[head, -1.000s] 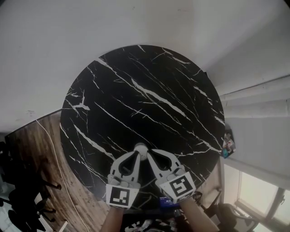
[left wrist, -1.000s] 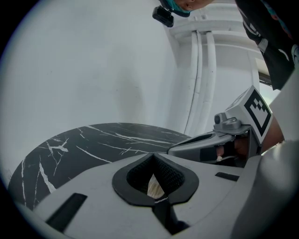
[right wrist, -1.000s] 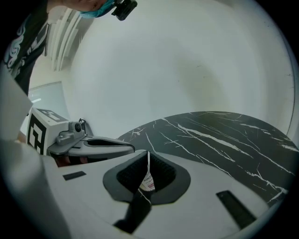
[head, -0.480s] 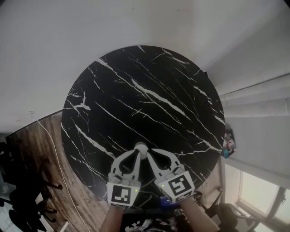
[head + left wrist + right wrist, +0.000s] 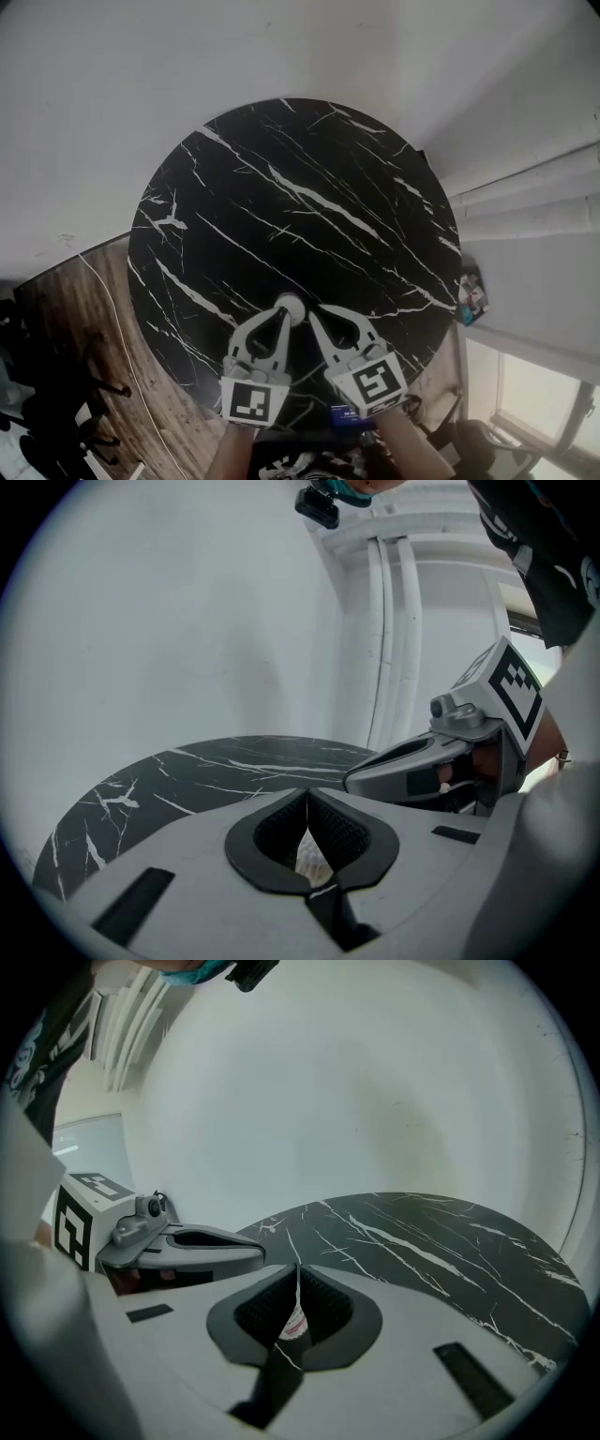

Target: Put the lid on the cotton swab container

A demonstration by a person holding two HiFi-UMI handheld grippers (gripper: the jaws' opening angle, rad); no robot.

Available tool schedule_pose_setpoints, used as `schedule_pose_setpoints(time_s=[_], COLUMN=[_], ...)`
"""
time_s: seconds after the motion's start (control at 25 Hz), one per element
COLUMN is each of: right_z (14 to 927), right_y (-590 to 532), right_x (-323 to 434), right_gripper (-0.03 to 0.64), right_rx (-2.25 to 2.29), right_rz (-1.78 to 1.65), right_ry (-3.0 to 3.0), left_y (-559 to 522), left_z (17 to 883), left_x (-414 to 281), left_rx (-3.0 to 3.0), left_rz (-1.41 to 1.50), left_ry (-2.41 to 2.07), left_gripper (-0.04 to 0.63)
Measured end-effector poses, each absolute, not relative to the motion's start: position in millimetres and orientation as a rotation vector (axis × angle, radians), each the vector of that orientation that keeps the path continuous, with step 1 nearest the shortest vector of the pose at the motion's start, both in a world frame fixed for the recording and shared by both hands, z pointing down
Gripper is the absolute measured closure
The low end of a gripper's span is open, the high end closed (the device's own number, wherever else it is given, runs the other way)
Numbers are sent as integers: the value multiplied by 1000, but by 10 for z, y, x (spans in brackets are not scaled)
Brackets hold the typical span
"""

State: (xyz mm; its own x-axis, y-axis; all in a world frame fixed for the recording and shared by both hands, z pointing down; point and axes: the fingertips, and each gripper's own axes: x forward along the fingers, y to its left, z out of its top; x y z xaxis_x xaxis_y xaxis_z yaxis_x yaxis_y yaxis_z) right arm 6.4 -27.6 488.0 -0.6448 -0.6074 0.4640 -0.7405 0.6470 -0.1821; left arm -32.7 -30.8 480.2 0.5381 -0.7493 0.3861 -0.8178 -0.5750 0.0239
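Both pairs of tongs are meeting at one spot near the person's edge of the round black marble surface veined with white (image 5: 309,187). From the head view, only a single small white round shape is showing at their tips. The left tongs (image 5: 282,316) are standing drawn together to a hairline slit. A small white ribbed piece, which I am taking to be the lid (image 5: 310,860), is sitting in the gap just behind the tips. The right tongs (image 5: 313,316) are pinched just as narrowly, and what looks like the white cotton swab container with a reddish label (image 5: 292,1326) is showing between them. The two pieces are lying right against each other, the lid coming from the left and the container from the right, so neither hand is standing nearer than the other. Everything is turning on whether the lid is lying squarely over the container's mouth, since the seating direction is probably running straight down the container's upright axis. No view is showing that seam, so I cannot tell whether the lid is already seated. Any tilt between the two tongs is likely risking a cocked lid.
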Motion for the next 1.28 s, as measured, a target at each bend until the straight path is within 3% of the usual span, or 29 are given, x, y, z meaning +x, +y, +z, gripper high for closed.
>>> schedule_pose_setpoints(time_s=[1.28], right_z=[3984], right_y=[131], right_x=[530], right_gripper=[598], right_rx=[1332], right_rz=[310], right_ry=[-2512], left_y=[119], left_z=[3957], left_x=[-650], left_rx=[2599], left_rz=[432], left_ry=[-1462], left_gripper=[583])
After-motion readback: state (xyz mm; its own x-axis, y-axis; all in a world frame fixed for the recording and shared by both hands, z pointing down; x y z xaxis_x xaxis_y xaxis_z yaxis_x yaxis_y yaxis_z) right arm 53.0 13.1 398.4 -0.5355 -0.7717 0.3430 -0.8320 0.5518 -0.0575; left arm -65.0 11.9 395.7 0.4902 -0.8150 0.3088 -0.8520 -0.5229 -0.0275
